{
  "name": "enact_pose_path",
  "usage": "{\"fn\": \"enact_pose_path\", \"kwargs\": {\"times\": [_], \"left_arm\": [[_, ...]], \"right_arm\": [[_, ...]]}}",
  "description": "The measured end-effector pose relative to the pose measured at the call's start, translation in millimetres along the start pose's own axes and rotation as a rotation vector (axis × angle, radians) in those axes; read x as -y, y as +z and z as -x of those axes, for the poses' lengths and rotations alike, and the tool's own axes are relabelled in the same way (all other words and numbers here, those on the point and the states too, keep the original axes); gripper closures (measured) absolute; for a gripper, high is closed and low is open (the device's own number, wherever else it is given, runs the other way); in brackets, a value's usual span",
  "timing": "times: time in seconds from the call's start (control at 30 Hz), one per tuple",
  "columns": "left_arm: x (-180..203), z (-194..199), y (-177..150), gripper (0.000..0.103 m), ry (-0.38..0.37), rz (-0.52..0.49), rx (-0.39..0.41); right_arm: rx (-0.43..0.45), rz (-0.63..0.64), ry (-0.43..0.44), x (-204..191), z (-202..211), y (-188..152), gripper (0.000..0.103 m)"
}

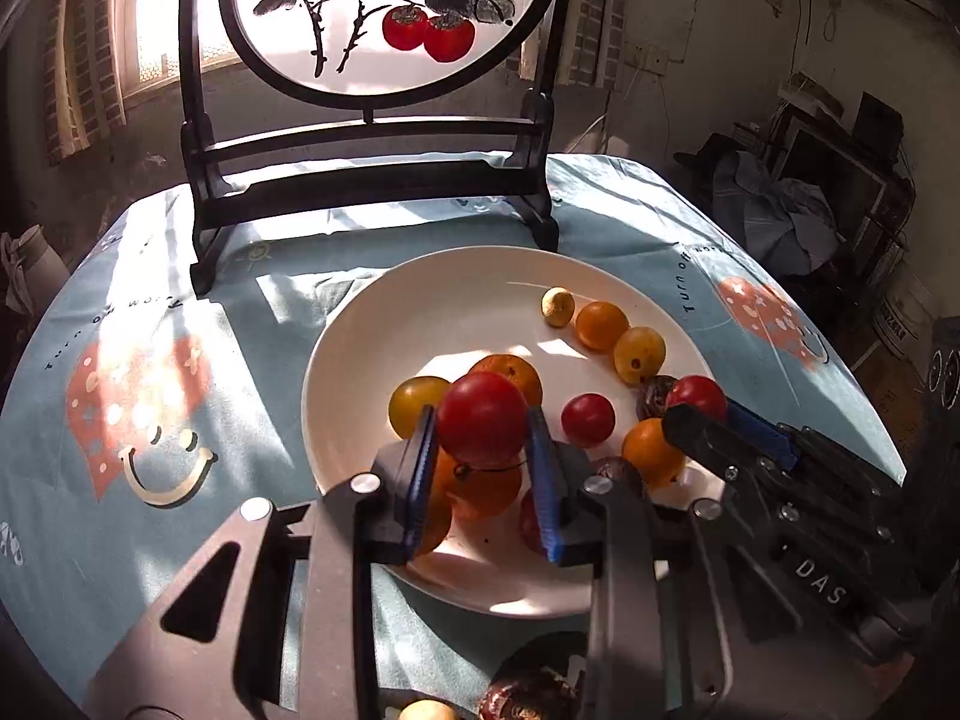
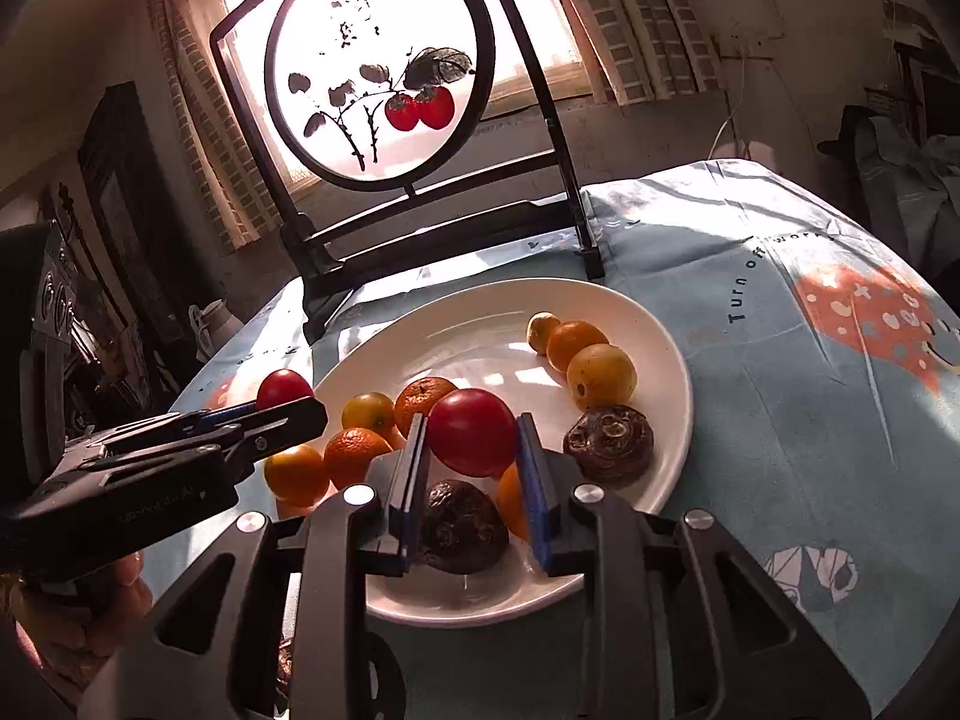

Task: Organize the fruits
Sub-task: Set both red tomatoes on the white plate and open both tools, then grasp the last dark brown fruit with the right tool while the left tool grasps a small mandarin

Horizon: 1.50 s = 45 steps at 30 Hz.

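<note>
My left gripper (image 1: 482,420) is shut on a red tomato (image 1: 480,405) above the near part of a white plate (image 1: 432,312). My right gripper (image 2: 473,426) is likewise shut on a second red tomato (image 2: 474,429) over the same plate (image 2: 480,330). Each gripper shows in the other's view: the right one (image 1: 702,411) at the plate's right side, the left one (image 2: 288,405) at its left rim, each with its tomato. On the plate lie several oranges (image 1: 602,325), yellow fruits (image 1: 639,354), a small red tomato (image 1: 588,420) and dark brown wrinkled fruits (image 2: 609,444).
A round painted screen on a black stand (image 1: 372,180) rises just behind the plate on the light blue tablecloth (image 1: 150,420). A brown fruit (image 1: 528,696) and a pale yellow one (image 1: 429,711) lie off the plate near the table's front edge. Room clutter stands beyond the right edge.
</note>
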<state>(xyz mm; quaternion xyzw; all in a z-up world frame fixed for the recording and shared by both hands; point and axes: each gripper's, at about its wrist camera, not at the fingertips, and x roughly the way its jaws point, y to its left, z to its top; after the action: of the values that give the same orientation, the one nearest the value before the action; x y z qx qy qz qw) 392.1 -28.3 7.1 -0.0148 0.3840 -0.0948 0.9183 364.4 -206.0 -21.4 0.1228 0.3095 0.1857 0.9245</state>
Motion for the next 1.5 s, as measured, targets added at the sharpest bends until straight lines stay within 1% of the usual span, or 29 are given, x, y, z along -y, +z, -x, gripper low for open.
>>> {"fn": "enact_pose_path", "kwargs": {"times": [0.13, 0.17, 0.2, 0.23, 0.27, 0.3, 0.33, 0.4, 0.47, 0.57, 0.63, 0.67, 0.7, 0.77, 0.87, 0.9, 0.97, 1.1, 1.2, 1.37, 1.5], "left_arm": [[0, -18, 9, 0.073, 0.034, 0.005, -0.022], [0, -19, 11, 0.071, 0.045, 0.01, -0.02], [-2, -20, 12, 0.064, 0.049, 0.021, -0.02], [-4, -18, 12, 0.036, 0.062, 0.039, -0.019], [-6, -13, 12, 0.019, 0.083, 0.063, -0.003], [-9, -5, 10, 0.018, 0.094, 0.085, 0.025], [-12, 2, 9, 0.018, 0.09, 0.098, 0.04], [-20, 17, 4, 0.016, 0.085, 0.117, 0.032], [-32, 36, -7, 0.008, 0.095, 0.156, 0.048], [-51, 64, -32, 0.004, 0.141, 0.184, 0.066], [-65, 77, -54, 0.003, 0.192, 0.213, 0.061], [-72, 82, -65, 0.003, 0.219, 0.235, 0.051], [-80, 86, -78, 0.003, 0.231, 0.262, 0.043], [-94, 89, -103, 0.003, 0.221, 0.327, 0.024], [-110, 85, -126, 0.003, 0.164, 0.387, -0.053], [-113, 85, -129, 0.003, 0.154, 0.398, -0.07], [-117, 89, -131, 0.003, 0.155, 0.419, -0.062], [-115, 97, -130, 0.003, 0.137, 0.417, -0.047], [-107, 102, -129, 0.003, 0.149, 0.385, -0.032], [-91, 102, -127, 0.003, 0.161, 0.318, -0.025], [-82, 103, -127, 0.003, 0.198, 0.272, -0.011]], "right_arm": [[-0.008, 0.035, -0.016, 3, -10, 4, 0.073], [-0.013, 0.036, -0.01, 3, -12, 4, 0.073], [-0.019, 0.038, -0.007, 3, -13, 5, 0.072], [-0.02, 0.043, -0.01, 3, -12, 5, 0.07], [-0.023, 0.05, -0.02, 2, -11, 6, 0.065], [-0.023, 0.051, -0.03, 1, -8, 6, 0.053], [-0.009, 0.049, -0.03, 0, -2, 7, 0.05], [0.017, 0.062, -0.021, -6, 11, 9, 0.05], [0.023, 0.092, -0.007, -16, 22, 6, 0.049], [-0.015, 0.148, 0.035, -37, 32, -8, 0.046], [-0.061, 0.189, 0.069, -51, 34, -21, 0.043], [-0.09, 0.21, 0.081, -59, 34, -29, 0.042], [-0.122, 0.235, 0.09, -67, 32, -36, 0.042], [-0.179, 0.3, 0.1, -81, 28, -51, 0.042], [-0.23, 0.4, 0.107, -97, 25, -67, 0.042], [-0.253, 0.423, 0.114, -100, 24, -72, 0.042], [-0.288, 0.454, 0.124, -104, 19, -80, 0.042], [-0.307, 0.523, 0.075, -106, 7, -95, 0.042], [-0.346, 0.501, 0.083, -102, -2, -96, 0.042], [-0.336, 0.502, 0.077, -104, -2, -95, 0.042], [-0.338, 0.505, 0.072, -106, -5, -94, 0.042]]}}
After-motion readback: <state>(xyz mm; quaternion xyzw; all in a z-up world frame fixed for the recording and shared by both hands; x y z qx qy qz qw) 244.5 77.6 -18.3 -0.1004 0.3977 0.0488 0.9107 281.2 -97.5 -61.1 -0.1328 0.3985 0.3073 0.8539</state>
